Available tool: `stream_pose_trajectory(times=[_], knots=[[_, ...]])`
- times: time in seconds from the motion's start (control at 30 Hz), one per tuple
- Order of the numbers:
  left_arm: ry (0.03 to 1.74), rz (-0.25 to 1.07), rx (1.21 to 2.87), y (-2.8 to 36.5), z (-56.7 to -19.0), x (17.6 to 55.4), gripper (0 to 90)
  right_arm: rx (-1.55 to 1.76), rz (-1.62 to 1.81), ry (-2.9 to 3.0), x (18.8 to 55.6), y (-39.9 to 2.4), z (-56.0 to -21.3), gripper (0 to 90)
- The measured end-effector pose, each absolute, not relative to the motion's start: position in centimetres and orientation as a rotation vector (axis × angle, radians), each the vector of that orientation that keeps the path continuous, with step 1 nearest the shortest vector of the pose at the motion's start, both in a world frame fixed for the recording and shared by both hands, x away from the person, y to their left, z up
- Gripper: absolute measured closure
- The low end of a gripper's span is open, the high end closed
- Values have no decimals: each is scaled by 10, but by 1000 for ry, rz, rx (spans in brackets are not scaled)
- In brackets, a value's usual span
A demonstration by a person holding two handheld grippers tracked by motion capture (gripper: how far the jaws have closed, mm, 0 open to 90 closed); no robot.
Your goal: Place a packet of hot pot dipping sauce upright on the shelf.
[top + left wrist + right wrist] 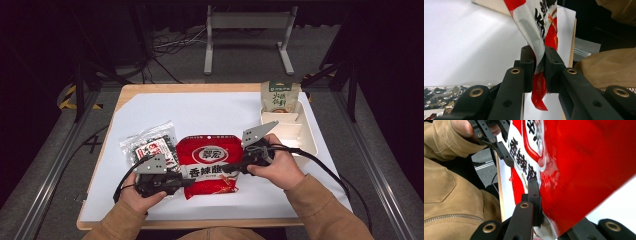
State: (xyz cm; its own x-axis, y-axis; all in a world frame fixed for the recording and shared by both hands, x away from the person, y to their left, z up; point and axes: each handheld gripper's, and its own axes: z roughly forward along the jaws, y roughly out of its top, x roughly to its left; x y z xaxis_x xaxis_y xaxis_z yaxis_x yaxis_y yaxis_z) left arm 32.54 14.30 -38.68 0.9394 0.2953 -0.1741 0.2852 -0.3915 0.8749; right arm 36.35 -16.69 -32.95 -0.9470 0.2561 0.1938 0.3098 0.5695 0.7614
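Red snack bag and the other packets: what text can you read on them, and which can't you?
Red snack bag: "香辣", further characters covered by the grippers; "翠宏" on the oval logo, uncertain.
Green packet in the tray: large characters, too blurred.
Black-patterned packet: red label, too small to read.

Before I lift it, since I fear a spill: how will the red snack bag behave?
The red snack bag is probably floppy: its edge creases between the left tongs. Its glossy film may slip. With the right tongs gripping too, it should sag between them.

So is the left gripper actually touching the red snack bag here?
Touching. The left gripper view shows the left gripper with both jaws closed on the edge of the red snack bag.
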Motion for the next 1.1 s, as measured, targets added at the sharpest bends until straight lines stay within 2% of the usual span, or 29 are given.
stream_pose_trajectory(times=[0.23,0.37,0.57,0.7,1.1], knots=[[412,3,1927,146,-386,326,778,-494,-1390,-2697,360,-171,-322,874],[402,29,1895,147,-388,327,707,-482,-1423,-2696,359,-175,-317,874],[415,82,1870,148,-389,327,538,-492,-1490,-2693,359,-186,-305,874],[421,101,1868,150,-389,328,489,-515,-1524,-2710,361,-197,-295,874],[488,163,1846,168,-389,331,439,-617,-1588,-2780,374,-230,-273,874]])
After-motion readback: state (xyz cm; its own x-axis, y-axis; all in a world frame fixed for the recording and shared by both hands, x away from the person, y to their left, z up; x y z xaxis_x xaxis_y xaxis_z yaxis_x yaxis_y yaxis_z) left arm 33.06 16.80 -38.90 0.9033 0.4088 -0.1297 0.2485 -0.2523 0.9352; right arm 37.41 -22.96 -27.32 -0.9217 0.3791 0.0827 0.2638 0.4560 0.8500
